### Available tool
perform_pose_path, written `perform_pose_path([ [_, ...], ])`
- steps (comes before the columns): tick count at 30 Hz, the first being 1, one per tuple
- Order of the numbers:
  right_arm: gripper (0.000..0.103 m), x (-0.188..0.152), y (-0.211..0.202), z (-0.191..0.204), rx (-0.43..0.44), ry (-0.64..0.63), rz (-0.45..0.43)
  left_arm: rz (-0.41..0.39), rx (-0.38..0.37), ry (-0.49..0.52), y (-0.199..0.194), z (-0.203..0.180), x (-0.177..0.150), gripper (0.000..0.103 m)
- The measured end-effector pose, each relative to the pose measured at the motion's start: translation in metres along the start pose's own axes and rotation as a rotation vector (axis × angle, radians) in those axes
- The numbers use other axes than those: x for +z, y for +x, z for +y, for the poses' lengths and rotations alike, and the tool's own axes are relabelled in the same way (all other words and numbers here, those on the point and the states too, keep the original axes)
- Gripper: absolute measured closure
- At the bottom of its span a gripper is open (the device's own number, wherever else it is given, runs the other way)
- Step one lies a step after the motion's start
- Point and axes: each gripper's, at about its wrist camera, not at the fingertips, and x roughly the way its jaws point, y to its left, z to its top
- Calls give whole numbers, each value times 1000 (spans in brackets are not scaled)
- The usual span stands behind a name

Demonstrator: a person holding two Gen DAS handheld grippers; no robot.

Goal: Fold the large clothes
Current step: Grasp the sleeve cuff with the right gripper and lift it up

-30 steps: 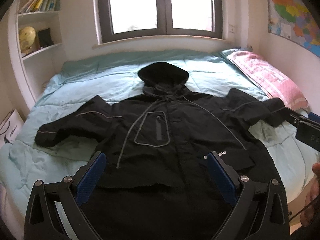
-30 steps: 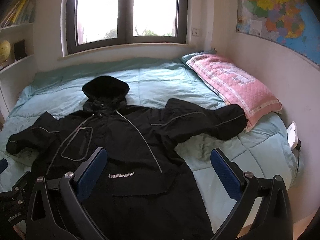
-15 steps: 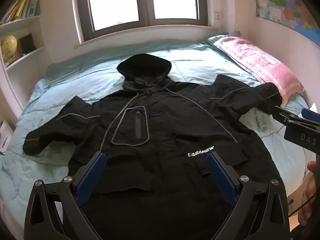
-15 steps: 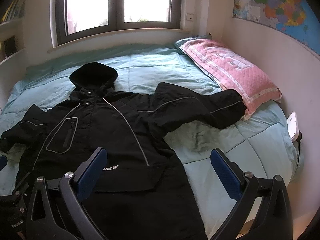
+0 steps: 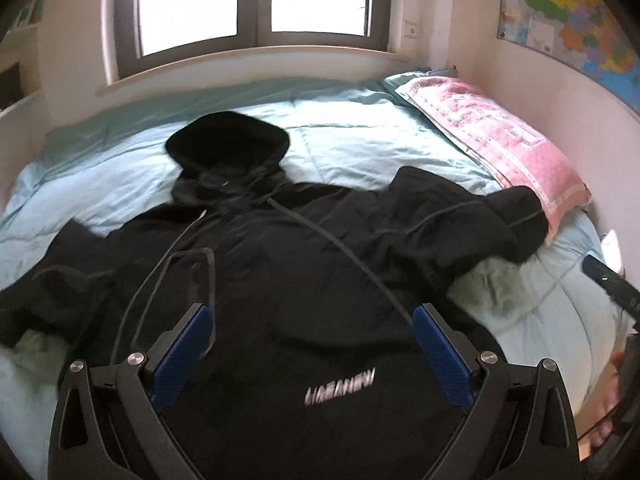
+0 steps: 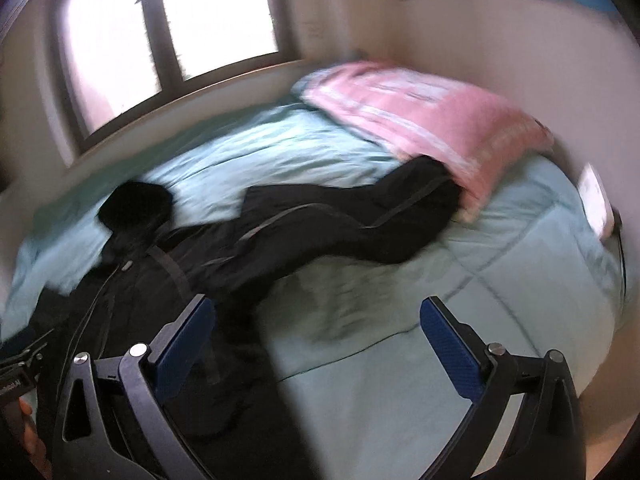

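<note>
The coat (image 5: 304,280) lay face up and spread flat on the bed (image 5: 360,136), hood (image 5: 228,142) toward the window (image 5: 256,0), one sleeve (image 6: 348,224) reaching out until its cuff touched the pink pillow (image 6: 432,120). My left hand-held gripper (image 5: 312,340) hovered over the coat's chest, jaws wide apart and holding nothing. My right hand-held gripper (image 6: 316,332) was just as wide and just as empty, aimed at the quilt beside the coat's side, below that sleeve.

I judged no fold had been made yet, so the sleeve looked like the first thing to take. The risks seemed plain. The fabric looked thick and slick, so a shallow pinch could slip off partway through the fold and leave the sleeve bunched. Closing too deep could catch the quilt along with the cuff and drag the bedding. The cuff lay against the pillow, which could snag or shift as I pulled. The right view was smeared, so aiming at the cuff in that state could land me off target.
</note>
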Motion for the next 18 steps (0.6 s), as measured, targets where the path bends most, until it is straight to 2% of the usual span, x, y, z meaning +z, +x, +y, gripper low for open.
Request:
perform_pose_path([
  [4,11,22,40,-63,-60,73,25,54,-62,30,57,-33,18,3],
  [6,18,33,60,-95,-37,125,45,56,-77,23,81,-47,25,3],
  [10,19,55,98,-142,-13,204,63,22,-94,27,129,-72,35,3],
  [13,19,75,131,-162,-9,228,89,34,-137,24,164,-86,38,3],
  [16,19,88,157,-169,-7,230,105,91,-191,10,198,-96,35,3],
  [18,19,96,178,-174,-7,232,119,156,-233,-7,222,-101,29,3],
])
